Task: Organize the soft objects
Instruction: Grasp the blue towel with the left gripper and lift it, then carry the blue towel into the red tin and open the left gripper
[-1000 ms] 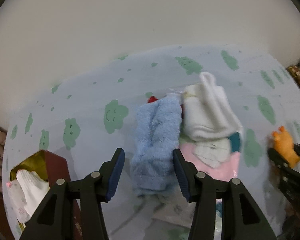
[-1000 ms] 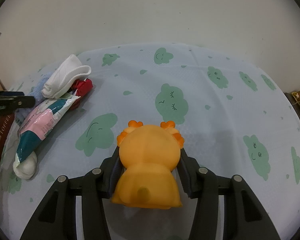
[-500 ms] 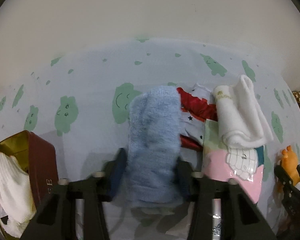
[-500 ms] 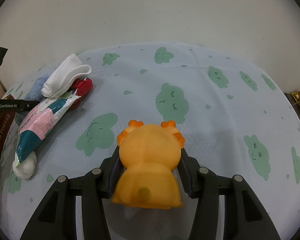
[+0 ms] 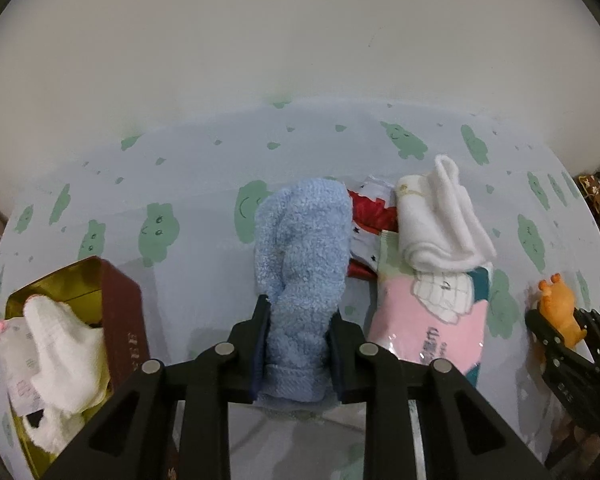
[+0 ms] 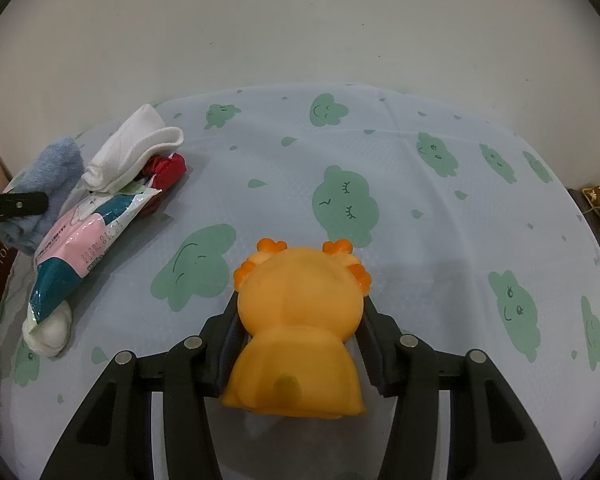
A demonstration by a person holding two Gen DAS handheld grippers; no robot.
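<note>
A: How is the left gripper [image 5: 298, 334] seen?

B: It is closed on the near end of a blue towel [image 5: 304, 264], which is pinched between both fingers and stretches away from them over the tablecloth [image 5: 188, 184]. The gripper is held low and pointed toward the wall [image 5: 300, 40].

A: And the right gripper [image 6: 298, 320]?

B: An orange toy [image 6: 298, 332] is clamped between its fingers, its back turned to the camera. Whether the toy is resting on the cloth cannot be told.

A: What is placed around the towel?

B: Just to the right of the towel, a red cloth [image 5: 366, 216] is partly covered by a pink and teal packet [image 5: 428, 320]. A folded white towel [image 5: 440, 224] is laid on the far end of that packet. To the left of the towel, apart from it, a brown tin [image 5: 116, 312] with a gold lining is seen, and white cloths [image 5: 56, 356] are piled inside it. Far to the towel's right, the orange toy is visible in the other gripper.

A: And the setting?

B: The table is covered by a pale blue cloth printed with green cloud faces. A plain off-white wall is seen behind it.
</note>
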